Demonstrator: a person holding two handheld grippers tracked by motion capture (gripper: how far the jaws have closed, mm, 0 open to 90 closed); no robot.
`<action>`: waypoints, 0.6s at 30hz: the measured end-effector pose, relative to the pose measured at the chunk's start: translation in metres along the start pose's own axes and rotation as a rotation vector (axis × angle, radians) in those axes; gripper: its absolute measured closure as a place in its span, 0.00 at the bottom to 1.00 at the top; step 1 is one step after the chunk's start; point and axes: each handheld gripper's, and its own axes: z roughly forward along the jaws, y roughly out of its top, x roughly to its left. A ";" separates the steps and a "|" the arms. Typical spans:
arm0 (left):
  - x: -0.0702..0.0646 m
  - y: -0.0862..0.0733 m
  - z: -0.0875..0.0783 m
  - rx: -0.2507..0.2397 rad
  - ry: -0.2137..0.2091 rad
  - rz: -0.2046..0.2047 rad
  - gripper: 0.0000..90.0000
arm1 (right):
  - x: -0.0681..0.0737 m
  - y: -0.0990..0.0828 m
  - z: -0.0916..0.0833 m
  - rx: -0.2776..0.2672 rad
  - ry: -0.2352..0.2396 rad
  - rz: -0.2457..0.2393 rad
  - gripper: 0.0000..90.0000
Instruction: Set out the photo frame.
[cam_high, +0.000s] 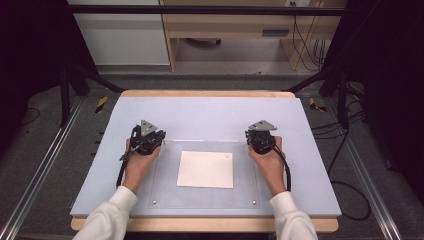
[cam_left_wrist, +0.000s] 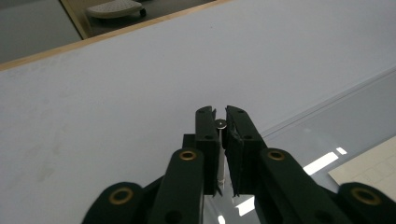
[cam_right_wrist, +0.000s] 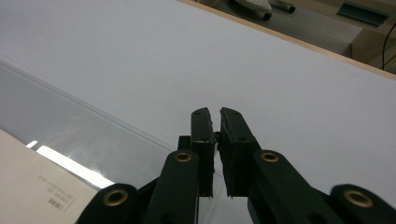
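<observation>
White sleeves and forearms come in at the bottom of the high view, each hand on a tool: the left tool (cam_high: 146, 137) and right tool (cam_high: 261, 136) sit at the far corners of a clear sheet (cam_high: 165, 192) that covers a paper (cam_high: 205, 169) on the pale surface (cam_high: 210, 112).

Left gripper view: jaws nearly together, nipping the sheet's corner (cam_left_wrist: 299, 123) by a small round stud (cam_left_wrist: 221, 123).

Right gripper view: jaws likewise closed at the sheet's far edge (cam_right_wrist: 93, 109); a grip cannot be told.
</observation>
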 end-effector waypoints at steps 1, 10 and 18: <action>0.000 0.001 0.000 0.006 0.000 0.006 0.93 | 0.000 0.000 0.000 0.003 0.001 0.000 0.94; 0.007 0.010 0.002 0.076 -0.041 -0.014 0.94 | -0.005 0.014 0.004 0.105 0.037 0.023 0.95; 0.012 0.019 0.005 0.141 -0.083 -0.005 0.94 | -0.009 0.024 0.009 0.169 0.052 0.043 0.95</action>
